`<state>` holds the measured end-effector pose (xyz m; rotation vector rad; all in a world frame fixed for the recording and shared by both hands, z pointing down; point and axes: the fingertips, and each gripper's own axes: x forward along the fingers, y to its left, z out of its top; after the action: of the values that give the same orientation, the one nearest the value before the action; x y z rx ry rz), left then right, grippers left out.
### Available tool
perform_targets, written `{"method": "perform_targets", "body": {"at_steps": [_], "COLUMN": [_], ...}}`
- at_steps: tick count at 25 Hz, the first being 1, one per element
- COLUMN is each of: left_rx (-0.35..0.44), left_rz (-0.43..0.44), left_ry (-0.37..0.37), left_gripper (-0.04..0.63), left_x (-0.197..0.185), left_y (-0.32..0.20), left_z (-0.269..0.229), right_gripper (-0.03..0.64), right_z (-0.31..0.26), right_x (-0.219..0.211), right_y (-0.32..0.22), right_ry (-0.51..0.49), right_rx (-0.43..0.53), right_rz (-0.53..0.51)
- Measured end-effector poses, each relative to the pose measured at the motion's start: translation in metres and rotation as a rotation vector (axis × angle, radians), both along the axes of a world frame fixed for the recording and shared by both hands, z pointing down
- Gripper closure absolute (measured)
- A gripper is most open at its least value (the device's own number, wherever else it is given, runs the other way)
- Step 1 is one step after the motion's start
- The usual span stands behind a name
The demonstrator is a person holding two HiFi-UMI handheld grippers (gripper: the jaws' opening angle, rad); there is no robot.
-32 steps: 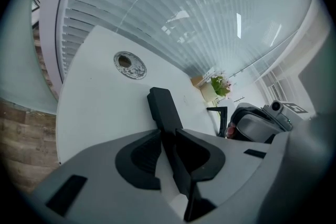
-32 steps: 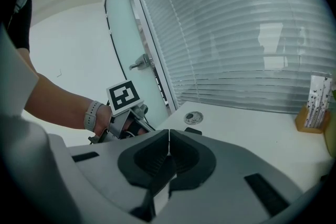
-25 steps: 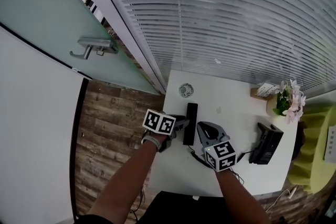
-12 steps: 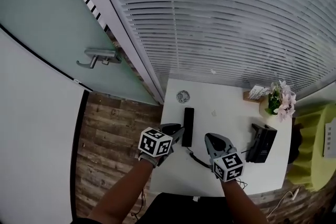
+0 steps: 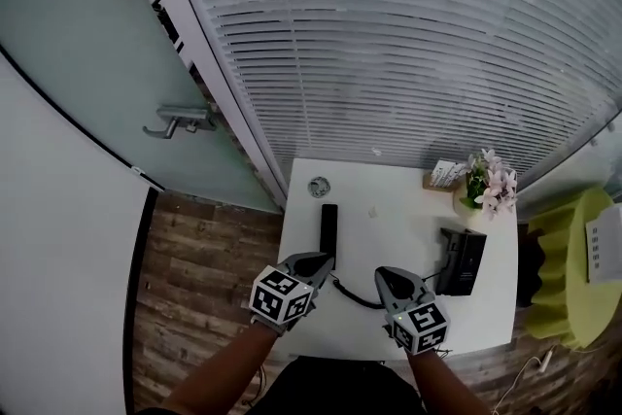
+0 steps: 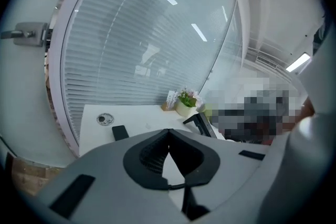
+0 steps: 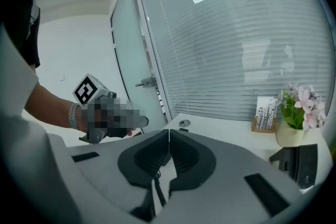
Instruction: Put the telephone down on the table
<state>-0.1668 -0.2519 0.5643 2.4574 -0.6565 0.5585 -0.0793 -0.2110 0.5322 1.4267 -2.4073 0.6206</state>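
The black telephone handset (image 5: 328, 226) lies flat on the white table (image 5: 408, 209), its coiled cord (image 5: 355, 294) running to the black phone base (image 5: 459, 260). My left gripper (image 5: 319, 259) hovers just short of the handset's near end and clear of it. Its jaws have just been closing and now meet with nothing between them (image 6: 168, 131). My right gripper (image 5: 386, 275) hangs above the cord, shut and empty (image 7: 169, 131). From the left gripper view the handset (image 6: 120, 132) and base (image 6: 202, 123) sit ahead on the table.
A pot of pink flowers (image 5: 489, 185) and a card holder (image 5: 444, 173) stand at the table's far right corner. A small round object (image 5: 319, 187) lies at the far left. Window blinds (image 5: 389, 34) back the table; a glass door with handle (image 5: 180, 121) is to the left.
Both grippers have pulled back toward the table's near edge and risen. The left gripper has come away from the handset, which stays on the table, and its jaws have shut.
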Motion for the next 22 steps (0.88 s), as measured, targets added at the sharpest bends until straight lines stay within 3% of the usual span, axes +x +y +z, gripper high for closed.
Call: {"method": "perform_targets", "body": {"at_steps": [10,17,22], "left_rx": [0.188,0.382,0.458], "left_rz": [0.072,0.105,0.087], "left_ry": [0.126,0.177,0.180], "left_gripper": [0.586,0.586,0.586], "left_x": [0.065,0.105,0.119], "left_y": [0.081,0.131,0.153], "left_z": [-0.100,-0.166,-0.185], "right_gripper": [0.594,0.594,0.594], "right_z": [-0.086,-0.147,-0.165], "right_x": [0.043,0.053,0.060], "right_y": [0.076,0.111,0.134], "right_ry": [-0.049,-0.023,0.002], "right_rx": [0.131,0.301,0.366], "right_rz": [-0.003,-0.052,-0.063]}}
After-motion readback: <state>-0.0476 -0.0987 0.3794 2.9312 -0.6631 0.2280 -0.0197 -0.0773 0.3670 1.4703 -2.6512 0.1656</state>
